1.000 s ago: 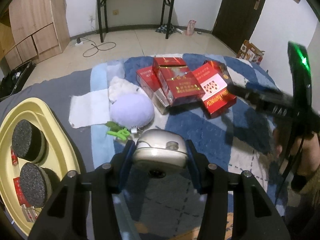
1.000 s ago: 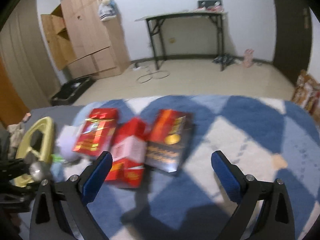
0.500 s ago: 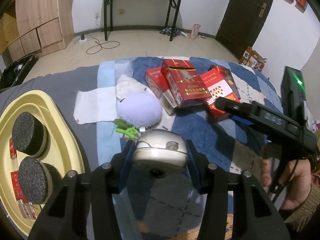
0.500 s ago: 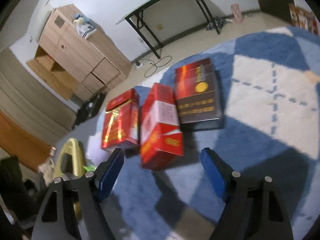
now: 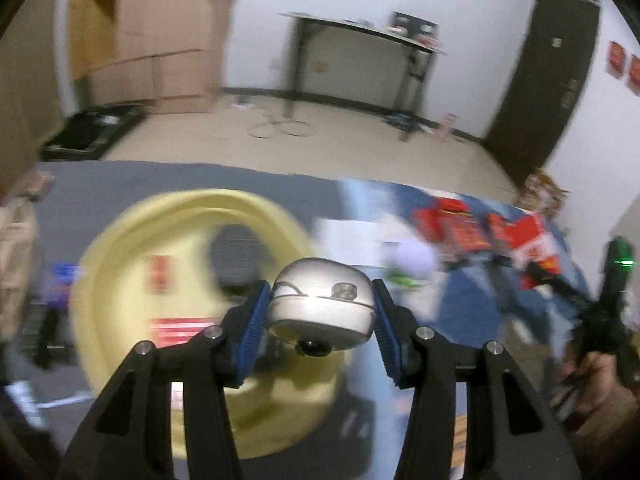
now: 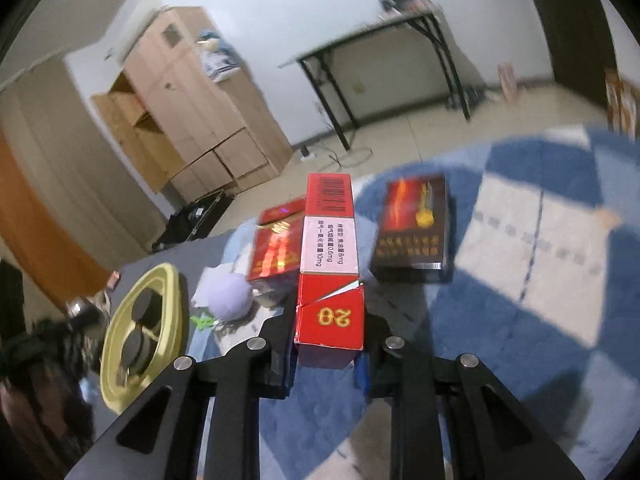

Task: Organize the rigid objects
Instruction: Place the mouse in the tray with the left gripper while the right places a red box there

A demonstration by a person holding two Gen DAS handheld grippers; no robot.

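Observation:
My left gripper (image 5: 320, 308) is shut on a round silver metal case (image 5: 320, 292) and holds it above the yellow tray (image 5: 120, 240). The tray holds two black round pads (image 6: 146, 306) and some small red items. My right gripper (image 6: 330, 344) is shut on a red-and-white cigarette pack (image 6: 328, 248), which stands on edge between the pads. Just left of that pack lies another red pack (image 6: 276, 248), and a dark pack (image 6: 412, 232) lies to its right on the blue-and-white blanket (image 6: 520, 280).
A lilac fluffy ball (image 6: 230, 296) and a small green item (image 6: 204, 320) lie between the tray and the packs. A white cloth (image 6: 212, 280) sits under the ball. A person's hand (image 5: 600, 380) holds the right gripper. Beyond the bed are a wooden cabinet and a black table.
My left gripper swung left with the silver case, from over the blanket to over the yellow tray. My right gripper moved in on the middle pack and its jaws shut on it.

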